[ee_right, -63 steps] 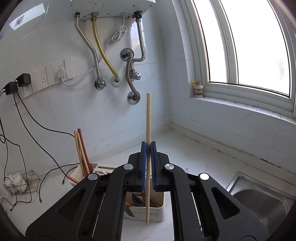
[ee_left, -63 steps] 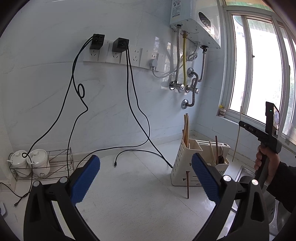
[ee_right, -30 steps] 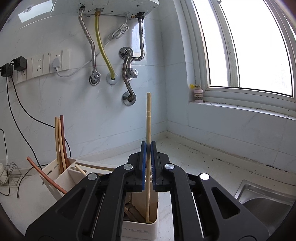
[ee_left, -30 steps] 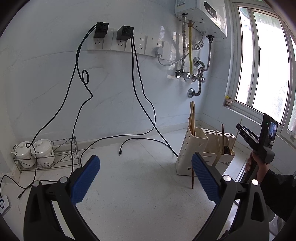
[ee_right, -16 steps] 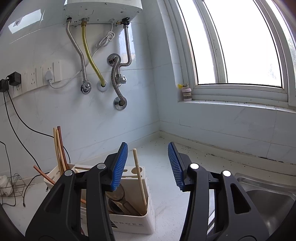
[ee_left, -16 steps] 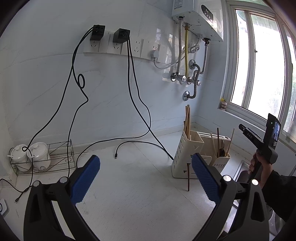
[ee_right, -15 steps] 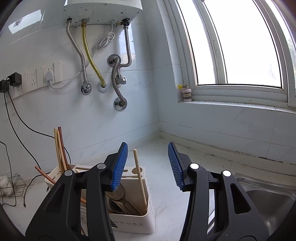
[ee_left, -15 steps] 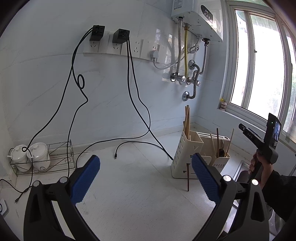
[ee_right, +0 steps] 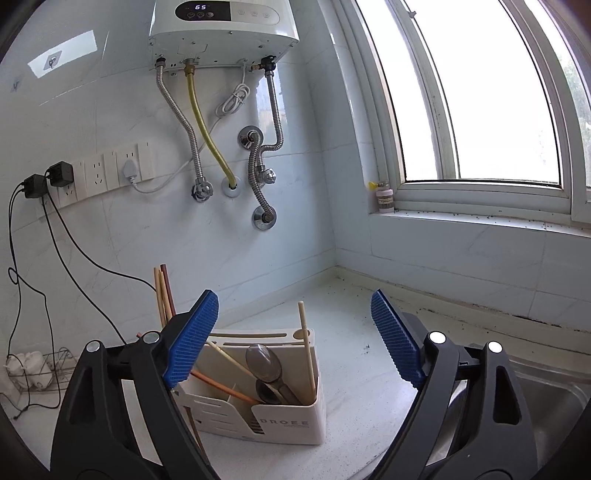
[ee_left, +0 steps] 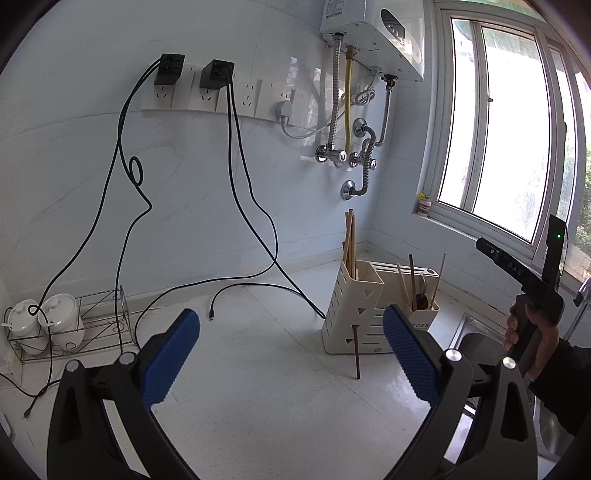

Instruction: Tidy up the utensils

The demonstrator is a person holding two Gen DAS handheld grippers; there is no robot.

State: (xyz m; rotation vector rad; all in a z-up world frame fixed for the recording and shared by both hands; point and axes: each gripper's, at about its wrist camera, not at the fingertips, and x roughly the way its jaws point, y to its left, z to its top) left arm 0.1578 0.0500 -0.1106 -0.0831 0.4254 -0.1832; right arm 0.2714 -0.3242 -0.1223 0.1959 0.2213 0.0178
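A cream utensil holder (ee_right: 288,421) stands on the white counter, below my right gripper (ee_right: 291,336). That gripper's jaws are opening wide and nothing is between them. A pale chopstick (ee_right: 306,354) leans in the holder's front compartment beside a metal spoon (ee_right: 264,362) and an orange chopstick (ee_right: 221,387). Taller chopsticks (ee_right: 164,295) stand in the far compartment. My left gripper (ee_left: 291,358) hangs open and empty, well short of the holder (ee_left: 354,317). A brown chopstick (ee_left: 356,350) leans on the holder's outer side. A hand (ee_left: 517,328) holds the other gripper at the right.
A steel sink (ee_right: 546,387) lies right of the holder. A wire rack with white lidded pots (ee_left: 40,325) sits at the far left. Black cables (ee_left: 236,221) hang from wall sockets onto the counter. A water heater (ee_right: 221,33) and its pipes are above; a small jar (ee_right: 384,195) is on the sill.
The right gripper's jaws went from shut on the pale chopstick to wide apart; the chopstick now rests in the holder, and the gripper has drawn back and up. The left gripper stayed put.
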